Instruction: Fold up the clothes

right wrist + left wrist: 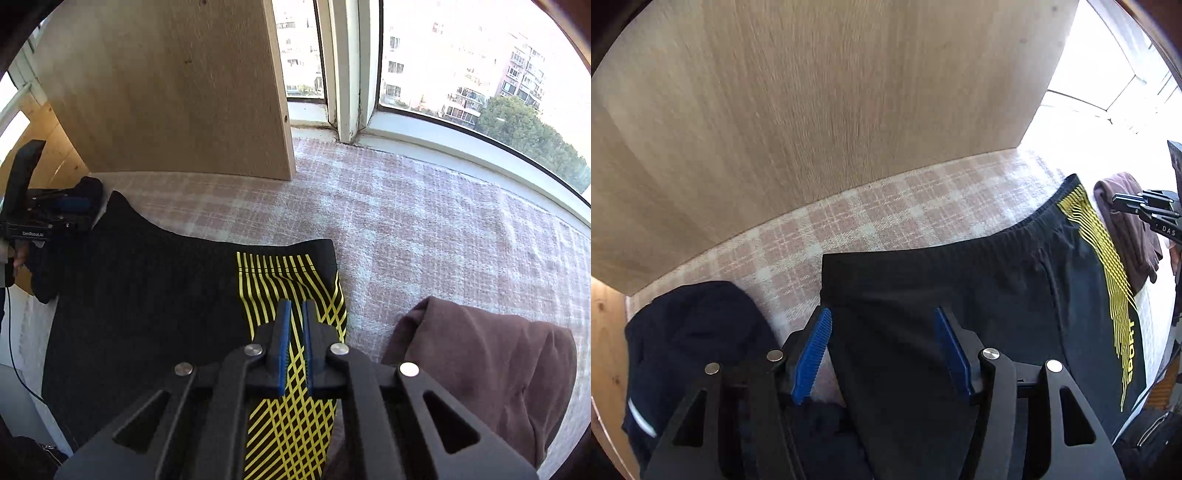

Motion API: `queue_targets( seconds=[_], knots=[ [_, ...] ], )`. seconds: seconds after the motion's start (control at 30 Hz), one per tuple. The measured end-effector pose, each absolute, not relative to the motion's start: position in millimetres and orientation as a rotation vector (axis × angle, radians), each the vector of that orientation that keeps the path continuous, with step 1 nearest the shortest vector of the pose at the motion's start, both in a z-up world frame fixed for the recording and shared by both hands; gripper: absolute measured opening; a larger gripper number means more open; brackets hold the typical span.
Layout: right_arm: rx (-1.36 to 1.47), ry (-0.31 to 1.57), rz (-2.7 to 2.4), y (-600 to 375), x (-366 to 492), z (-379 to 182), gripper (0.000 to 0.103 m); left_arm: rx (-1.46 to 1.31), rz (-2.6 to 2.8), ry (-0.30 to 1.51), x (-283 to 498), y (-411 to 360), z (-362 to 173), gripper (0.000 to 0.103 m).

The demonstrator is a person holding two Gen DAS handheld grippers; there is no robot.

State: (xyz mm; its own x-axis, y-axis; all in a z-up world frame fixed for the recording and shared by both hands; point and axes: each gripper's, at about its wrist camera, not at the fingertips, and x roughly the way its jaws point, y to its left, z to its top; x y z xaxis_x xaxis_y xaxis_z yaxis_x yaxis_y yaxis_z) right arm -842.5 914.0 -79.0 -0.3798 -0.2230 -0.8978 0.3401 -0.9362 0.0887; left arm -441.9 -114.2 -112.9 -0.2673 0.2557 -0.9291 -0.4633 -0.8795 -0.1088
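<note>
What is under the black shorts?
The black shorts lie on the pink plaid cover; their lower left overlaps a navy garment. Anything else beneath is hidden.

Both wrist views close, sharing black shorts (960, 295).

The black shorts (147, 295) I'm working on lie spread flat across the lower middle of my right view, waistband toward the top, yellow line pattern down their right side. A brown garment (487, 369) sits bunched at lower right. In my left view, a crumpled navy garment (698, 332) sits lower left.
</note>
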Motion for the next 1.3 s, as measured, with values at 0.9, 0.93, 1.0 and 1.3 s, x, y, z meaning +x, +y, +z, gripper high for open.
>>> queue_targets(
  seconds=[0.9, 0.93, 1.0, 1.3],
  knots=[
    [1.234, 0.336, -2.145, 1057.1, -651.7, -13.1, 0.036, -1.302, 2.031, 0.339, -6.2, 237.8, -134.0, 0.058],
    [1.234, 0.341, -2.123, 1059.6, -649.9, -15.1, 0.036, -1.311, 2.044, 0.345, -3.6, 246.0, -139.2, 0.058],
    [1.229, 0.354, -2.089, 1063.8, -647.4, -19.7, 0.036, -1.342, 2.062, 0.36, -5.4, 255.5, -148.0, 0.056],
    [1.253, 0.264, -2.013, 1082.0, -653.2, -33.9, 0.037, -1.391, 2.123, 0.514, -6.0, 270.0, -166.4, 0.034]
  ],
)
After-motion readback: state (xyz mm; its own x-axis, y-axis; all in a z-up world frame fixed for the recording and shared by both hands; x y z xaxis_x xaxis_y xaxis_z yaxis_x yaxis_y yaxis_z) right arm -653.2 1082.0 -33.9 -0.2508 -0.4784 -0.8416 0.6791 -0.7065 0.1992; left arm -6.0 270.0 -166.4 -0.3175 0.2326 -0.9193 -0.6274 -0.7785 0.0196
